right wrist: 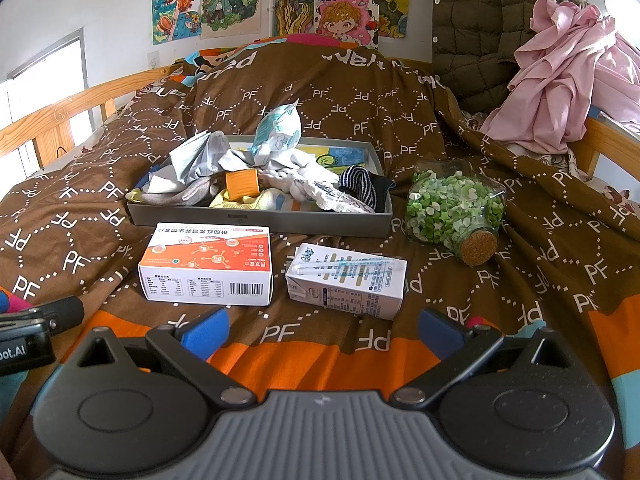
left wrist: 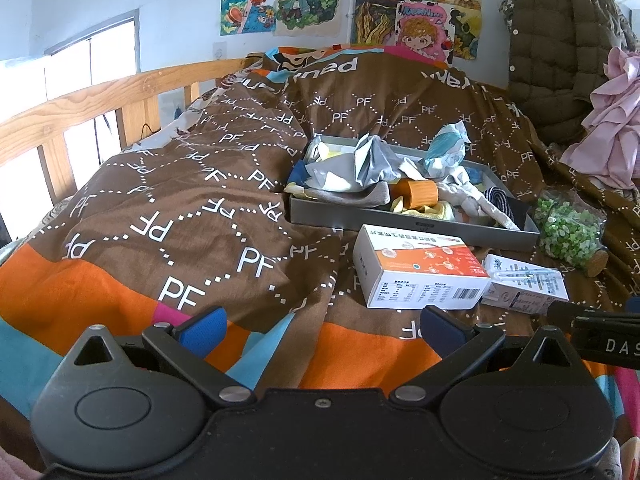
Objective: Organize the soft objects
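Blue-padded fingers of the left gripper [left wrist: 322, 330] and the right gripper [right wrist: 324, 330] are spread wide, both empty, hovering over the near edge of the bed, where the brown "PF" duvet [left wrist: 200, 208] turns to orange and blue stripes. That near strip is bare cloth, open room in front of both grippers. Beyond it lie two cartons side by side: an orange-and-white box [right wrist: 208, 264] and, just right of it, a milk carton [right wrist: 348, 280] with its straw on top. Right of the carton, one corked glass jar [right wrist: 454, 204] of green and white bits lies on its side, cork toward the camera. Behind the box sits one shallow grey tray [right wrist: 260, 220], heaped with soft things: crumpled grey and white cloths, a striped sock [right wrist: 362, 186], a pale cloth doll [left wrist: 472, 196], plus an orange cup [right wrist: 241, 184]. The left half of the bed is open duvet up to the wooden rail [left wrist: 100, 96]. At the far right corner hang a quilted olive jacket [right wrist: 476, 16] and pink cloth [right wrist: 560, 72].
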A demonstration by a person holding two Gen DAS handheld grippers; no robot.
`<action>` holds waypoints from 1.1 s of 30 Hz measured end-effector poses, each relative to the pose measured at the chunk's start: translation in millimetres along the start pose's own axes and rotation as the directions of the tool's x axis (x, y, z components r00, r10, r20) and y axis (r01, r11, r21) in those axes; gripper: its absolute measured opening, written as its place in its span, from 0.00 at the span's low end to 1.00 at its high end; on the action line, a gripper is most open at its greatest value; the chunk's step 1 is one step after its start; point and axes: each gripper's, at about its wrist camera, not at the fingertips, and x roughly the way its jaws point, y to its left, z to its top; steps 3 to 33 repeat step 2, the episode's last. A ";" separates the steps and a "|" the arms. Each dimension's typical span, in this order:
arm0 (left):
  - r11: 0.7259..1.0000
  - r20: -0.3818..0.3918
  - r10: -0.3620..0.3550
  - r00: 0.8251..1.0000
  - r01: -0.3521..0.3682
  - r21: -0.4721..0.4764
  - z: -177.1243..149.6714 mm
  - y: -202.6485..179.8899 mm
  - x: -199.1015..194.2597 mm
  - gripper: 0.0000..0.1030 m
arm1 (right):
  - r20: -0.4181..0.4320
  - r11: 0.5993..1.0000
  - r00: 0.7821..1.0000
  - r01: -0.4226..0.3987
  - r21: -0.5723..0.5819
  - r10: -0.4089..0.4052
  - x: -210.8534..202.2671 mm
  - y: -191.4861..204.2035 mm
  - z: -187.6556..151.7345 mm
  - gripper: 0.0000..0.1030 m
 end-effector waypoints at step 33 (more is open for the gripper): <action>1.000 -0.001 -0.004 1.000 0.004 0.004 0.1 -0.3 0.2 0.99 | 0.000 1.000 1.000 0.000 0.001 0.000 0.3 -0.1 0.0 1.00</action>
